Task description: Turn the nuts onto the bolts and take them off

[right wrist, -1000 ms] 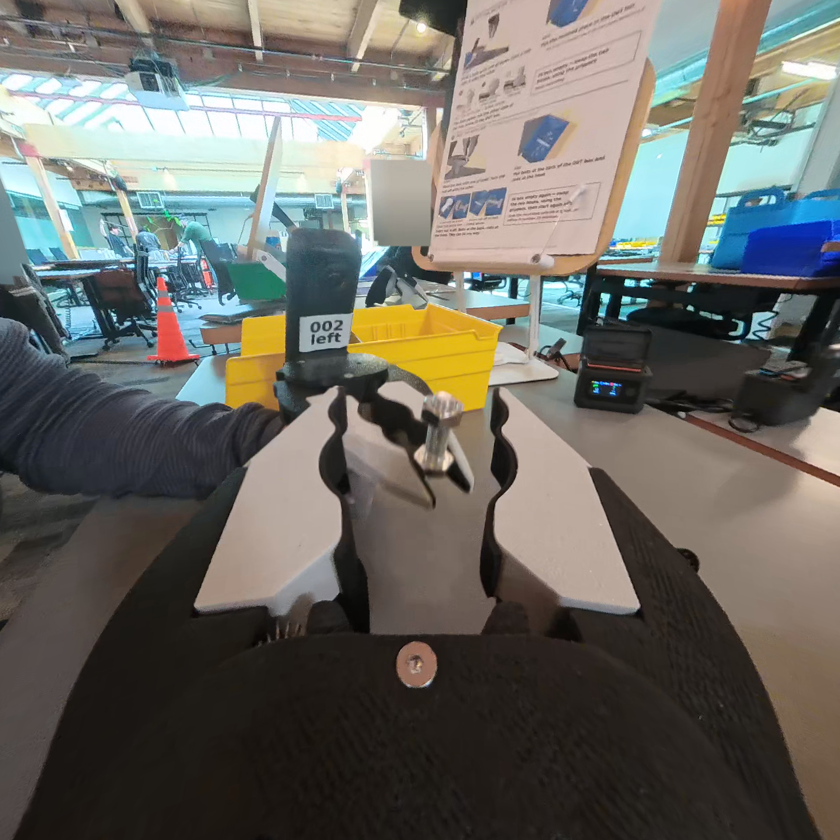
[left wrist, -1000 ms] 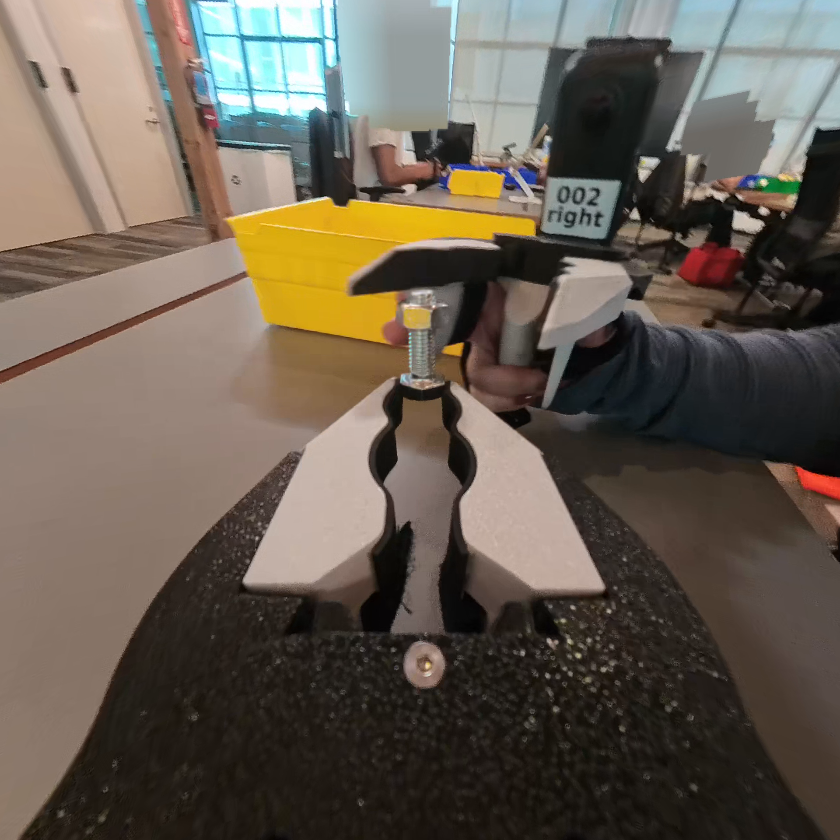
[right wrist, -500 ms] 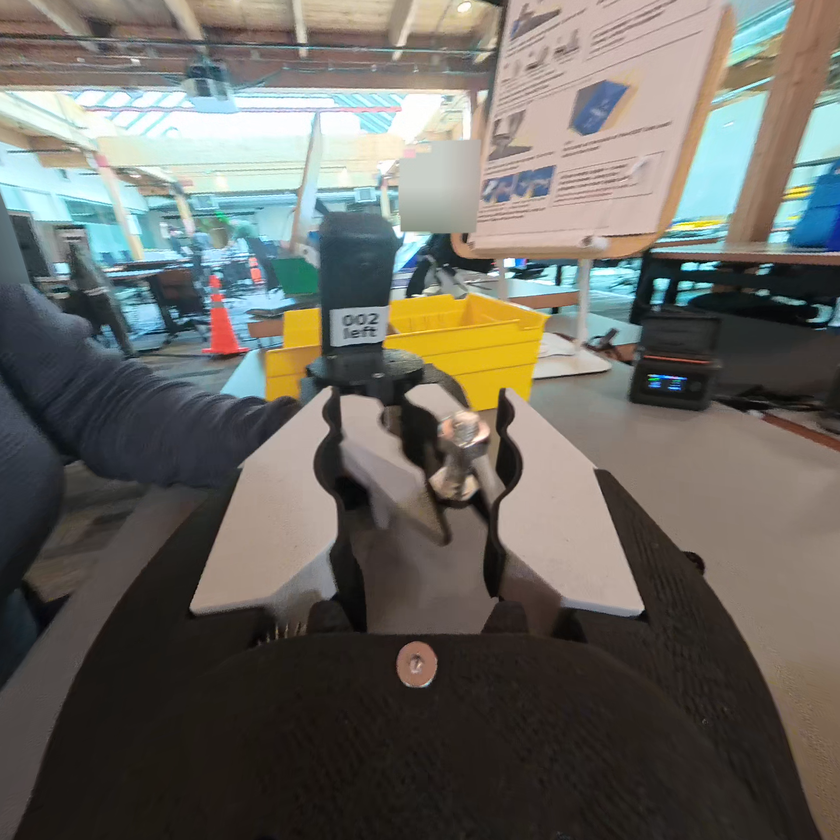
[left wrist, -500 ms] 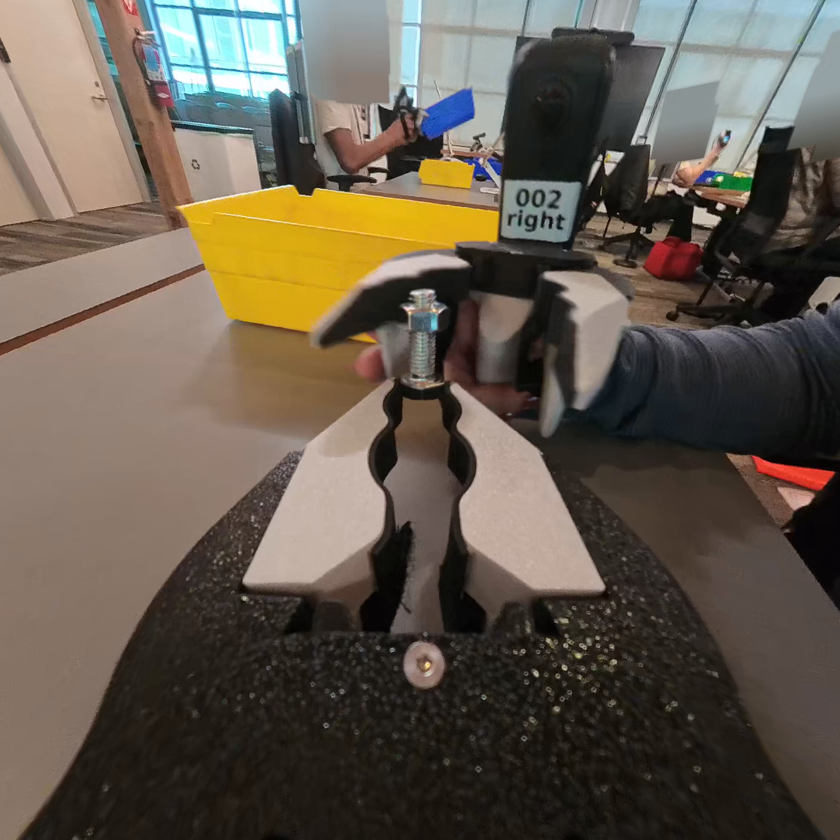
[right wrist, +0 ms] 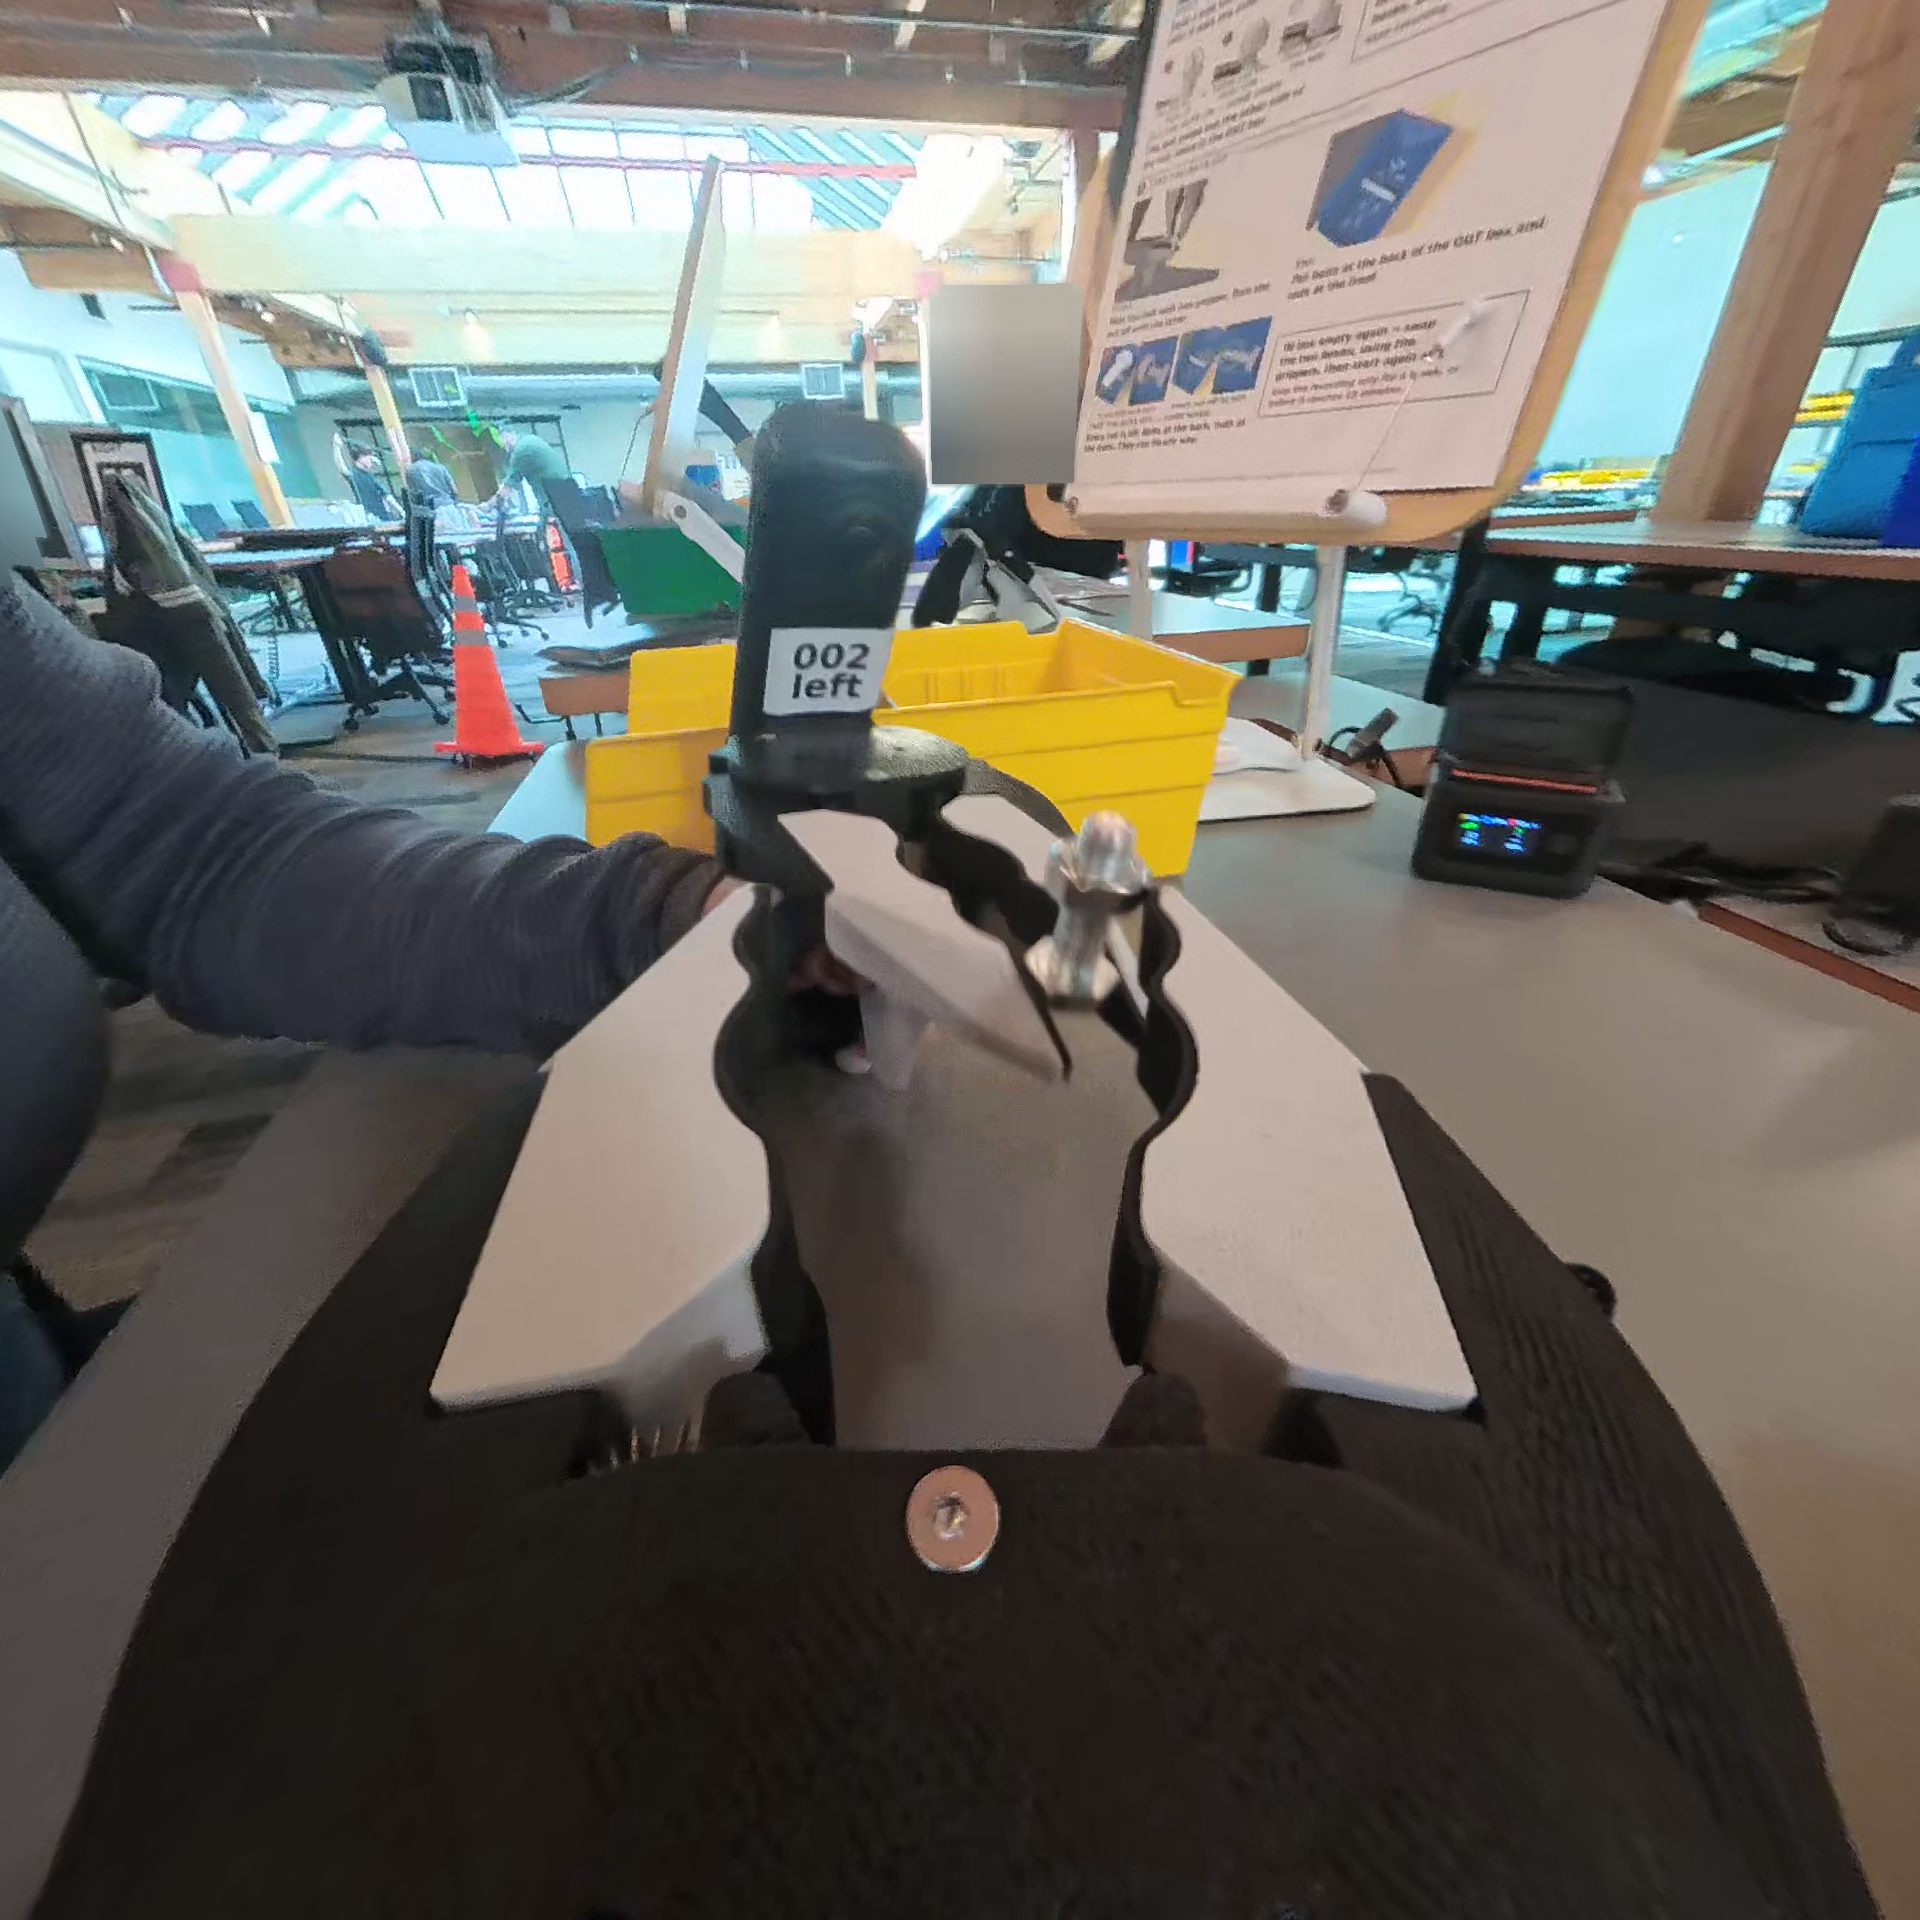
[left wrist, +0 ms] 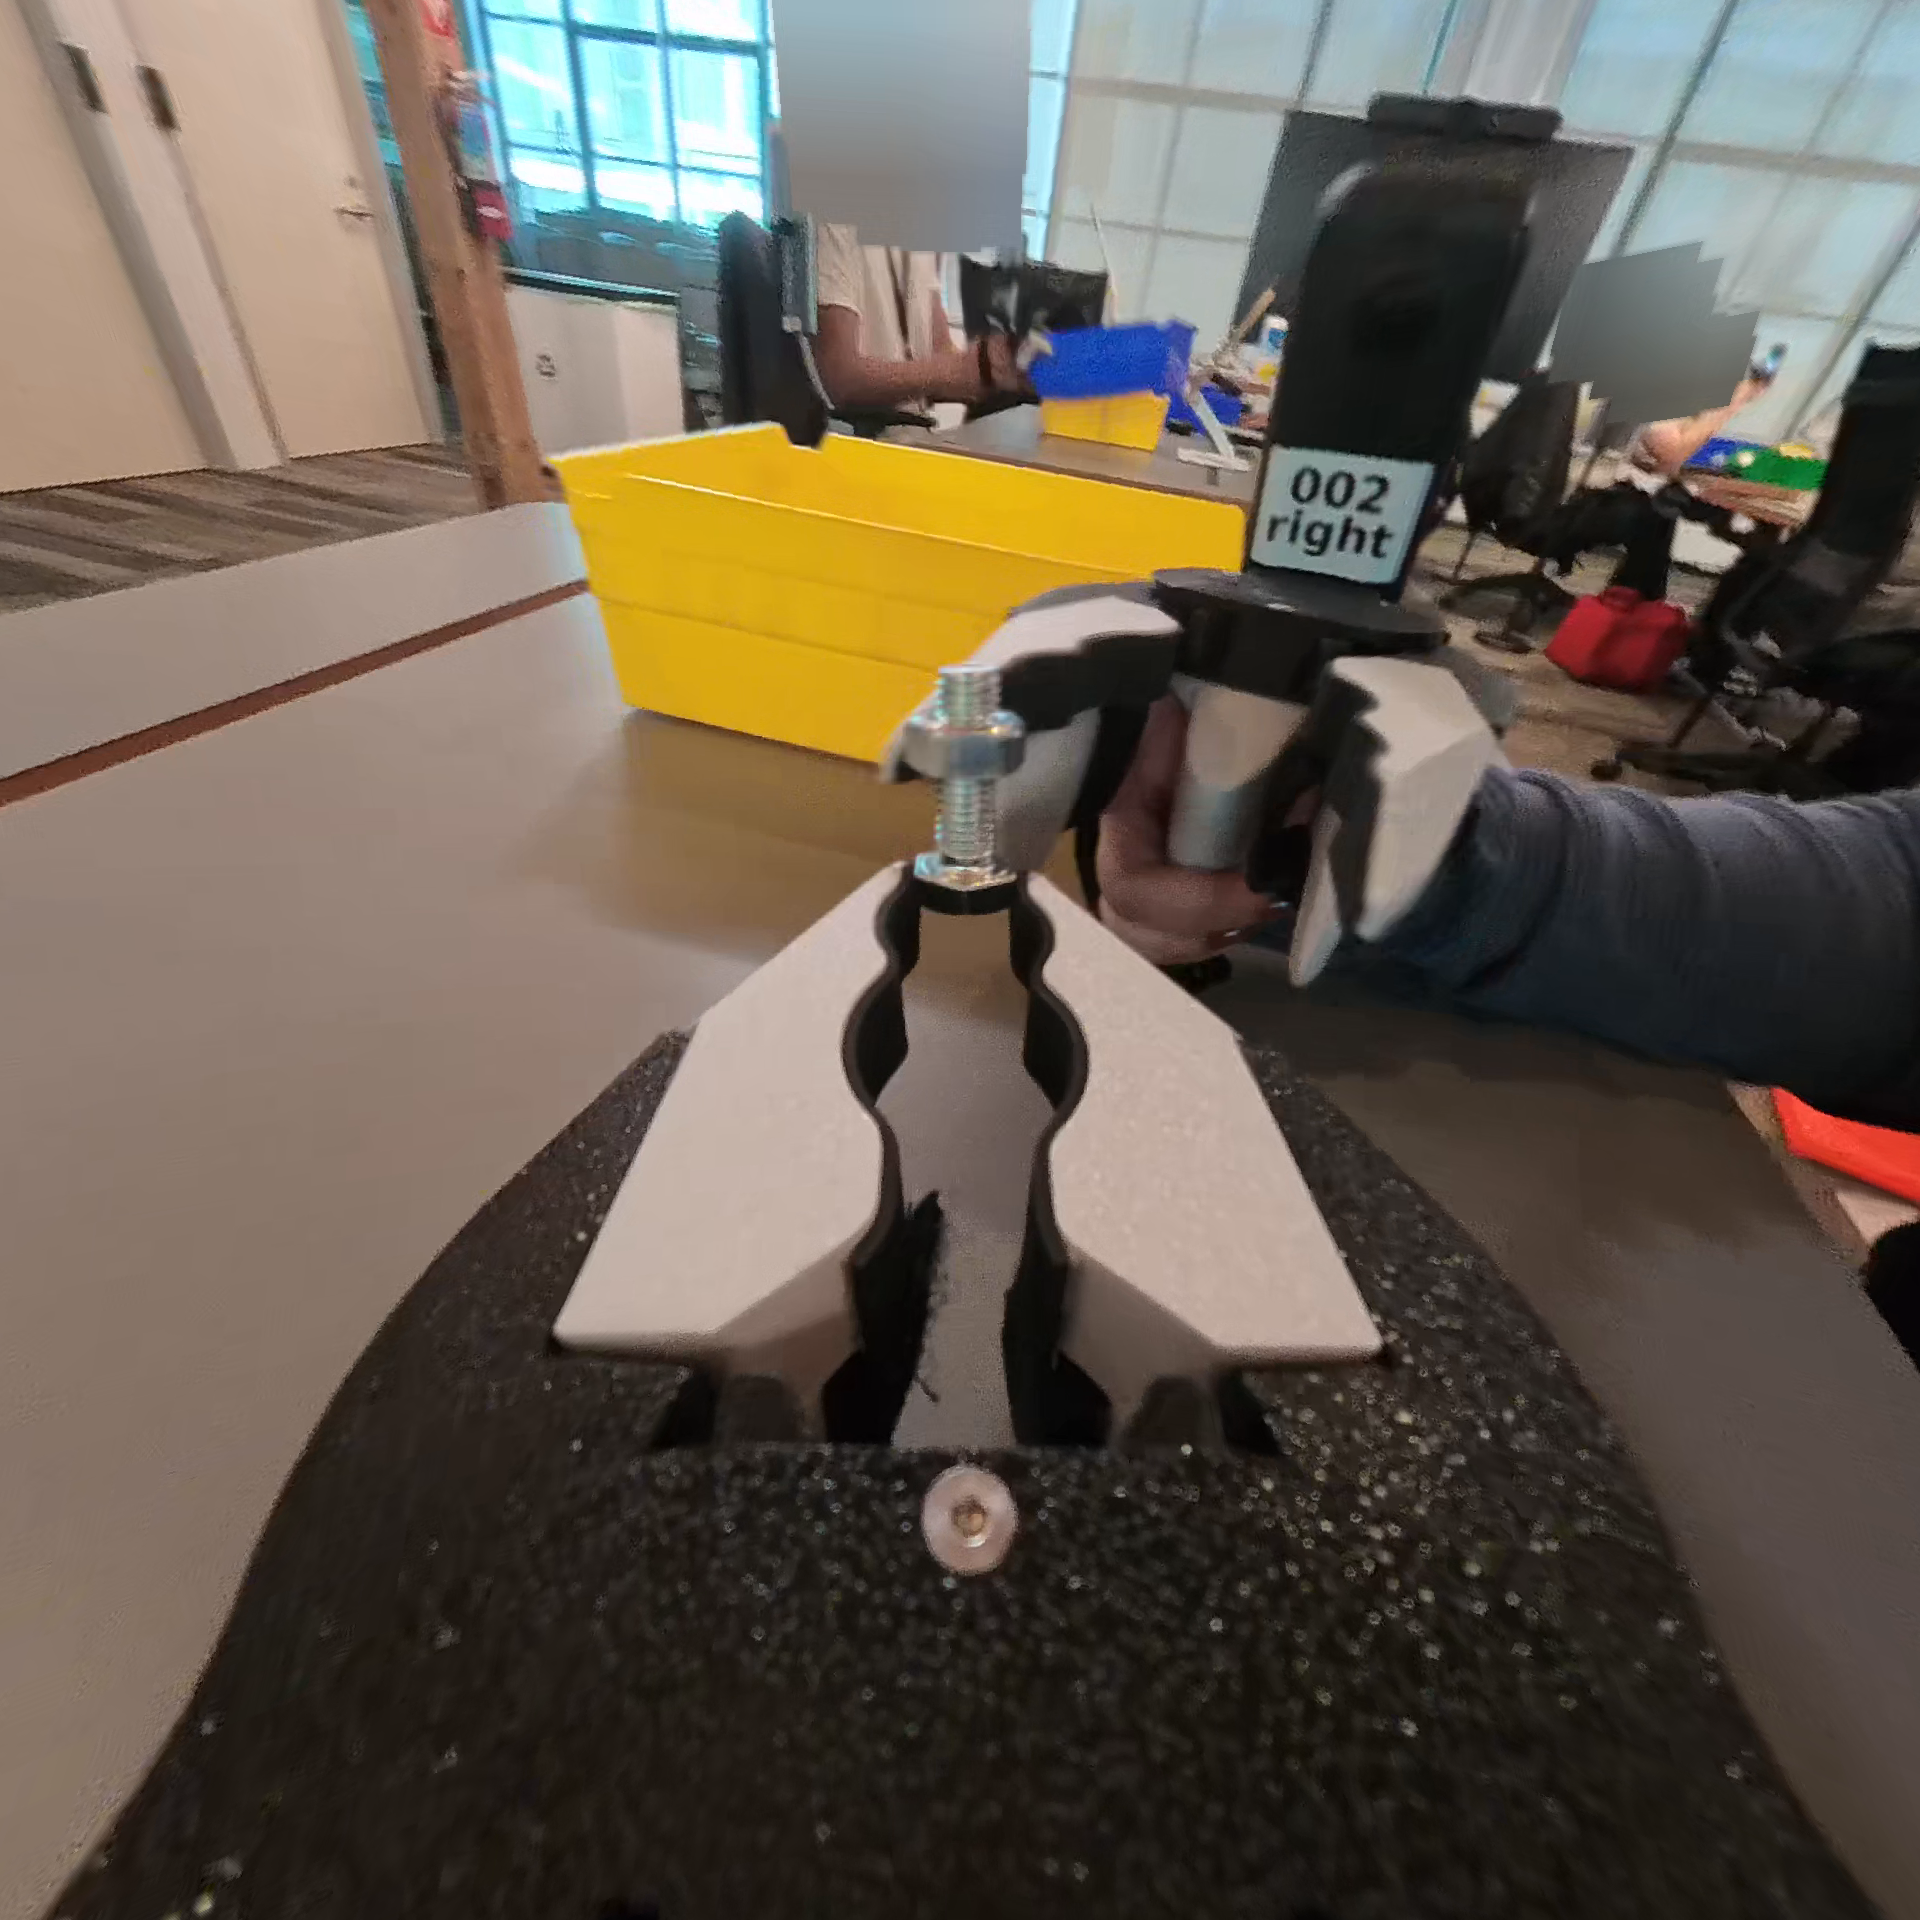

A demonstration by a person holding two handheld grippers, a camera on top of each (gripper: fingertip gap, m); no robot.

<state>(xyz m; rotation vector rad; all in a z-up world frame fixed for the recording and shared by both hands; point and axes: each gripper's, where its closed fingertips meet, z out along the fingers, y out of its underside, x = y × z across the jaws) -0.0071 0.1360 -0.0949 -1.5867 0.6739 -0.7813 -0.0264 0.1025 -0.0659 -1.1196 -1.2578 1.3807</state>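
Note:
My left gripper (left wrist: 964, 902) is shut on the head of a silver bolt (left wrist: 964, 821) and holds it upright above the grey table (left wrist: 312, 935). A silver nut (left wrist: 961, 743) sits on the thread a little below its top end. My right gripper (right wrist: 956, 914) is open wide. Its right fingertip (right wrist: 1158, 914) lies against the nut (right wrist: 1091, 868); the left finger is well clear. In the left wrist view the right gripper (left wrist: 1107, 862) comes in from the right, with one finger (left wrist: 1039, 665) beside the nut. The left gripper also shows in the right wrist view (right wrist: 1070, 997).
A yellow bin (left wrist: 831, 582) stands on the table behind the bolt, also in the right wrist view (right wrist: 1039, 717). An instruction board on a white stand (right wrist: 1351, 239) and a black device with a small screen (right wrist: 1507, 800) are at the right. People sit at desks beyond. One gripper's finger ends stand about 4 cm off the other's.
The nut sat at the bolt's top end; now bare thread shows above it. My right gripper has shifted so the bolt is at its right fingertip instead of mid-gap.

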